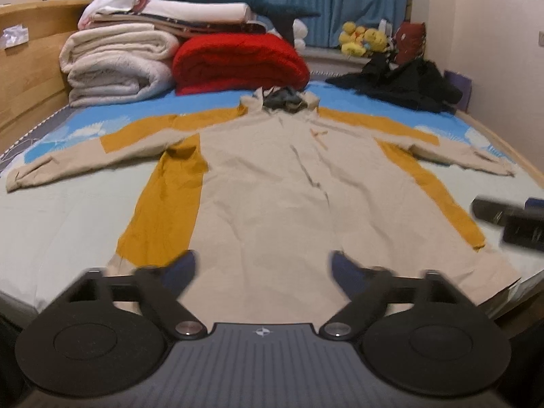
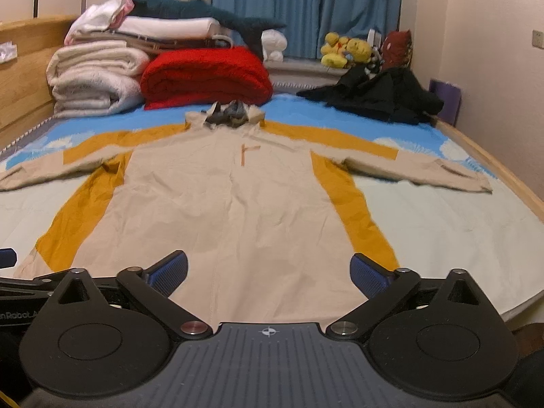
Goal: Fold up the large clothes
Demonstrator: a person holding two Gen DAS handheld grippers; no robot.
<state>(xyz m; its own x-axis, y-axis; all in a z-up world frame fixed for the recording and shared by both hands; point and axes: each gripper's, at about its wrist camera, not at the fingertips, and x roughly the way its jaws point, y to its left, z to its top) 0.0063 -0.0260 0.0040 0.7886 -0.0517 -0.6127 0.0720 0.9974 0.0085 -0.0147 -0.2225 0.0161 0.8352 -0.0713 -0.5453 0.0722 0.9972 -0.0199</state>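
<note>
Beige-and-mustard coat [image 2: 238, 204], flat on bed [image 2: 459, 238]; left gripper [image 1: 261, 268] and right gripper [image 2: 268, 272] both released, empty: best pinch hem corners squarely.

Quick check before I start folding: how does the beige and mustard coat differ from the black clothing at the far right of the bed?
The coat lies spread flat, both sleeves stretched out sideways; the black clothing sits crumpled in a heap. The coat is beige with mustard panels; the black clothing is one dark colour. The coat fills the bed's middle; the black clothing stays near the far right corner. Both rest on the bed.

Matt creased cloth coat [image 1: 272, 187], fluffy red blanket [image 1: 238, 63], smooth wooden headboard [image 1: 23, 78]
</note>
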